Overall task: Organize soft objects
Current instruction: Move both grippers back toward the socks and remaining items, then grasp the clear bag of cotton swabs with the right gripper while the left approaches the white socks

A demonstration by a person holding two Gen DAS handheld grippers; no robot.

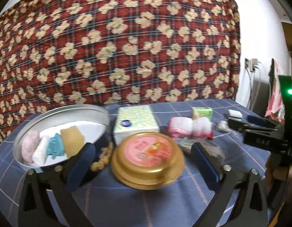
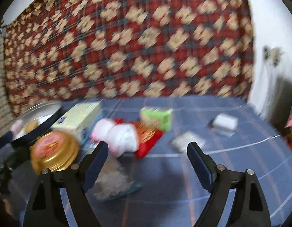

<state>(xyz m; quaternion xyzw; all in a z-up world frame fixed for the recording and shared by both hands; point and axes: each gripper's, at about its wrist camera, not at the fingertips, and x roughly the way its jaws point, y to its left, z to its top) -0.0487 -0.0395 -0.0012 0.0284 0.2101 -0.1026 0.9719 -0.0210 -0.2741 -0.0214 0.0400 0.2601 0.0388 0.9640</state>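
Observation:
A round metal tin (image 1: pixel 100 111) at the left holds several rolled soft cloths: pink (image 1: pixel 29 147), white, teal and tan (image 1: pixel 72 141). A pink and white rolled towel (image 1: pixel 189 127) lies on the blue cloth behind a gold round tin (image 1: pixel 147 160); it also shows in the right wrist view (image 2: pixel 119 134). My left gripper (image 1: pixel 146 157) is open and empty, its fingers either side of the gold tin. My right gripper (image 2: pixel 147 158) is open and empty, above the blue cloth in front of the towel. The right wrist view is blurred.
A tissue box (image 1: pixel 134 121) stands behind the gold tin (image 2: pixel 53 151). A green box (image 2: pixel 157 118), a red packet (image 2: pixel 149 141), a white case (image 2: pixel 225 122) and clear plastic bags (image 2: pixel 111 179) lie on the blue checked tablecloth (image 1: pixel 127 204). A patterned quilt hangs behind.

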